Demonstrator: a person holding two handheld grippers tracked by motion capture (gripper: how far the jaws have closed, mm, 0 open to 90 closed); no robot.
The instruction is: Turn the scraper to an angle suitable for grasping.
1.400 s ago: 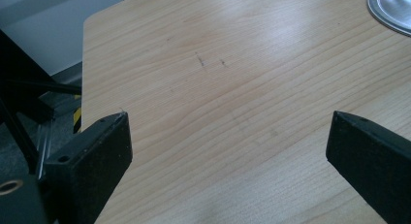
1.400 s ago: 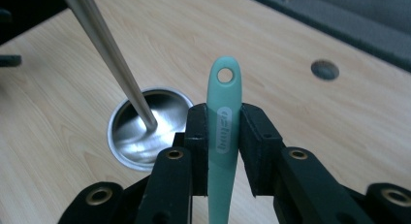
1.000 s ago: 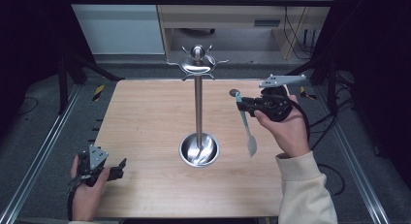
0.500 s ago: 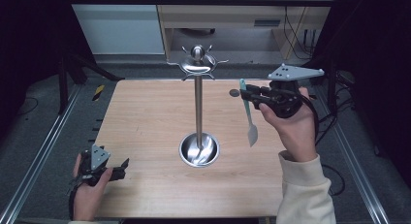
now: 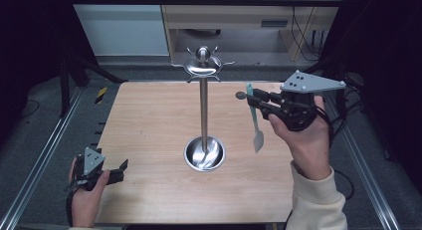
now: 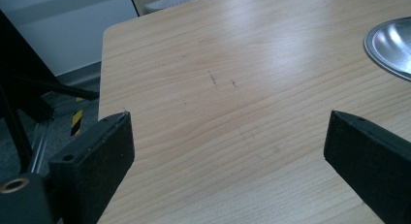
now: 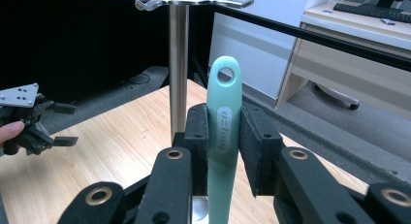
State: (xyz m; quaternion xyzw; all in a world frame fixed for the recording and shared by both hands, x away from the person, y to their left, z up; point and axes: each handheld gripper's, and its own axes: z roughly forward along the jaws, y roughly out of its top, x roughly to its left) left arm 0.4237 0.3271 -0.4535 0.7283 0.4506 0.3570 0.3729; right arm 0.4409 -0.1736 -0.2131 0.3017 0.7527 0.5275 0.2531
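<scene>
At right of the frame, the right gripper (image 5: 256, 101) clamps a teal spatula (image 5: 254, 121) whose hanging hole could miss the rack (image 5: 203, 68) hook, while the left gripper (image 5: 121, 170) rests open.

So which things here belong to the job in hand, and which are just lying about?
In the job:
- mint-green utensil, clamped upright in the right gripper
- steel hanging stand with hooks on top

Lying about:
- left gripper, open, idle over the table
- desk behind
</scene>
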